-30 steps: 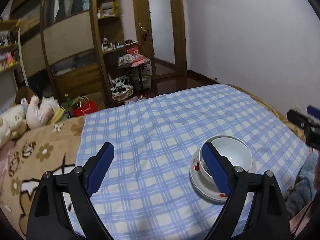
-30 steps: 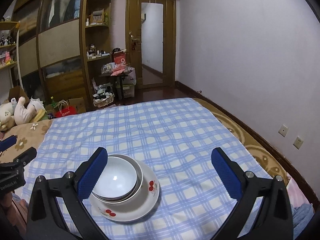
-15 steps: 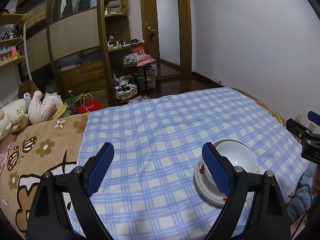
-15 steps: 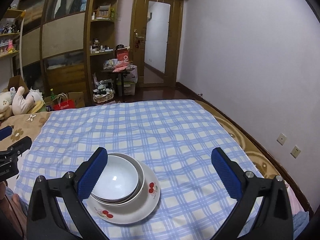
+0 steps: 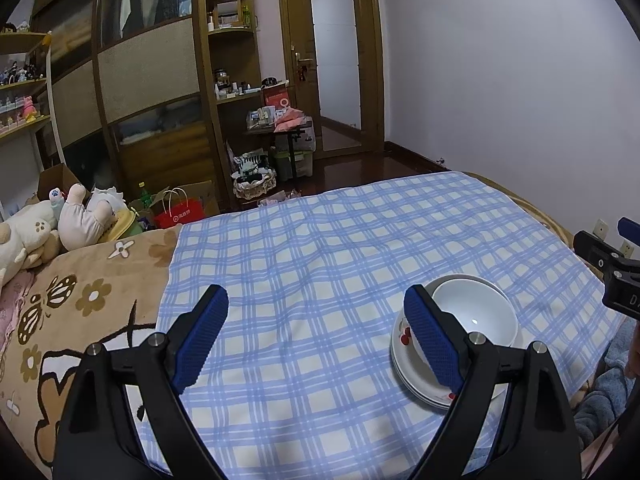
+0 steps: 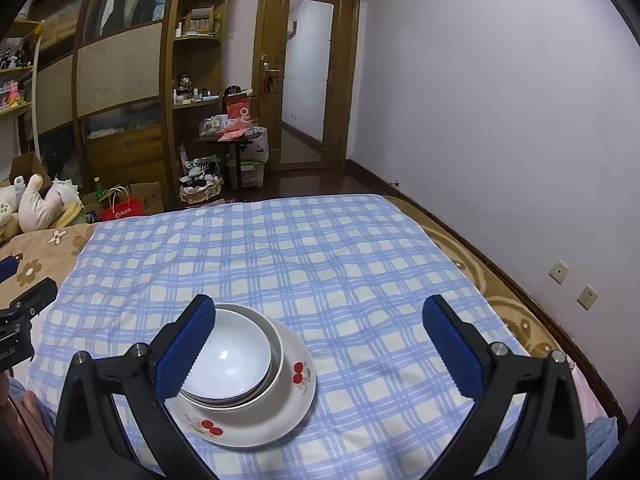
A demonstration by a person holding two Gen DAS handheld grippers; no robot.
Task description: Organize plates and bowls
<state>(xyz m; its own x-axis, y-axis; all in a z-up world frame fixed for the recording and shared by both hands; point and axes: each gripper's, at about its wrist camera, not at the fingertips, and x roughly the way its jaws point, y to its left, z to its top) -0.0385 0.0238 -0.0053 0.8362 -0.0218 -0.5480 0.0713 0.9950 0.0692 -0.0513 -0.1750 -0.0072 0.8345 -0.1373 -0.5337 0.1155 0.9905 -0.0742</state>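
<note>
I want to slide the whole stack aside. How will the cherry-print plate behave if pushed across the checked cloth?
The cherry-print plate looks glazed and rigid, so probably breakable. It carries nested bowls, so likely heavy. The checked cloth lies loose and wrinkled, so it may bunch.

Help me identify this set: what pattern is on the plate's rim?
Red cherries on white, on the plate; clearest in the right wrist view.

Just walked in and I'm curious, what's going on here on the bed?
A person holds two grippers over a checked cloth. The bowls sit nested on a cherry-print plate. The left gripper and right gripper are both open and hold nothing, with the stack near the cloth's near edge.
</note>
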